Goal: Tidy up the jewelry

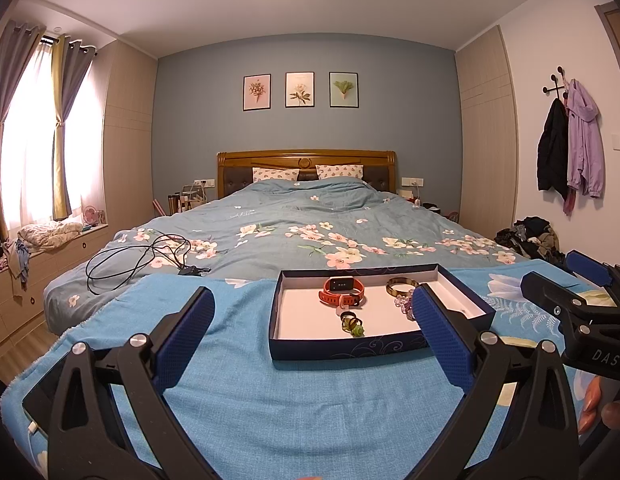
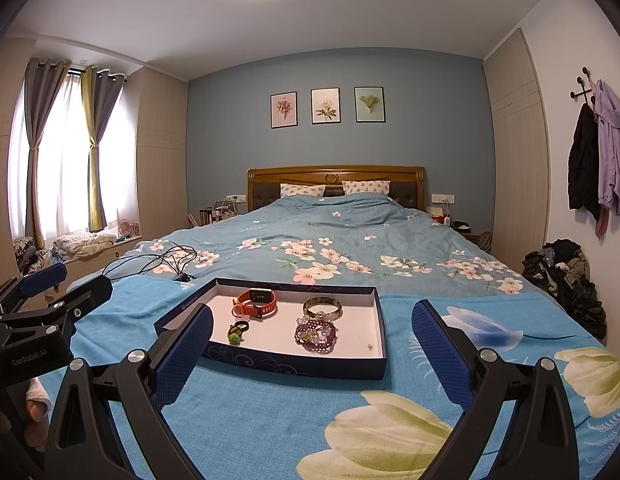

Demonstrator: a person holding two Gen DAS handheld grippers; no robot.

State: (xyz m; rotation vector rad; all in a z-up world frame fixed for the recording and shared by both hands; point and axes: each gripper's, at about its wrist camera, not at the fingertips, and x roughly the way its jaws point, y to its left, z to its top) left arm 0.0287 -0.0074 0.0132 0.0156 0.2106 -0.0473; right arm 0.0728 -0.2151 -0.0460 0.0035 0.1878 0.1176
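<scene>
A shallow dark-blue box lid (image 1: 342, 350) with a white floor lies on a blue towel at the foot of the bed; it also shows in the right wrist view (image 2: 293, 364). In it lie an orange smartwatch (image 1: 342, 291) (image 2: 255, 302), a brown bangle (image 1: 400, 286) (image 2: 322, 307), a purple beaded bracelet (image 2: 316, 335), rings (image 1: 352, 325) (image 2: 238, 330) and a tiny earring (image 2: 370, 346). My left gripper (image 1: 312, 332) is open and empty, just short of the lid. My right gripper (image 2: 312, 344) is open and empty, to the lid's right.
The blue towel (image 1: 237, 400) covers the bed's foot over a floral duvet (image 2: 350, 248). A black cable (image 1: 141, 260) lies on the duvet at the left. A heap of dark clothes (image 2: 566, 276) lies on the floor at the right.
</scene>
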